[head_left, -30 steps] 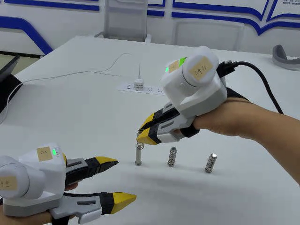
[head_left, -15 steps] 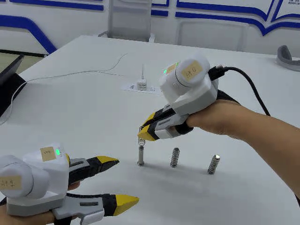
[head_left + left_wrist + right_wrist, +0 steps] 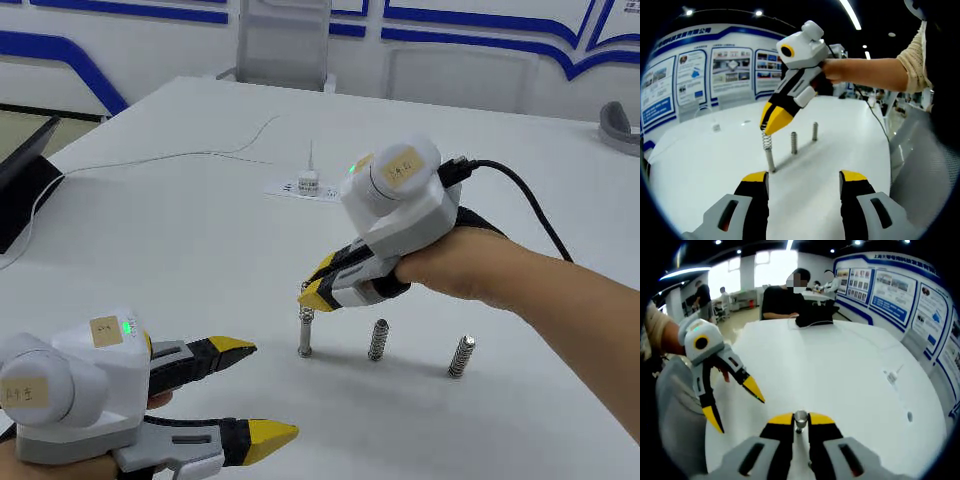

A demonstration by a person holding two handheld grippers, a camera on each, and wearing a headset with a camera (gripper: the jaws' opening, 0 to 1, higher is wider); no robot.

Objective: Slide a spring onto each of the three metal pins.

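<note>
Three metal pins stand in a row on the white table [image 3: 180, 240]. On the left pin [image 3: 305, 340] my right gripper [image 3: 308, 293] is shut on a spring [image 3: 767, 140] that sits over the pin's top. The pin's tip [image 3: 800, 416] shows between that gripper's yellow-tipped jaws [image 3: 800, 421]. A spring is around both the middle pin [image 3: 378, 340] and the right pin [image 3: 461, 356]. My left gripper [image 3: 262, 392] rests open at the near left, holding nothing, well short of the pins; its jaws [image 3: 805, 177] point at the row.
A white power strip [image 3: 305, 187] with a thin cable lies behind the pins. A dark object [image 3: 20, 190] sits at the table's left edge and a chair [image 3: 285, 45] stands at the far side. A thick black cable [image 3: 520, 195] trails from the right gripper.
The right gripper has stayed over the left pin and sunk slightly with the spring. The left gripper has kept its place and stayed open.
</note>
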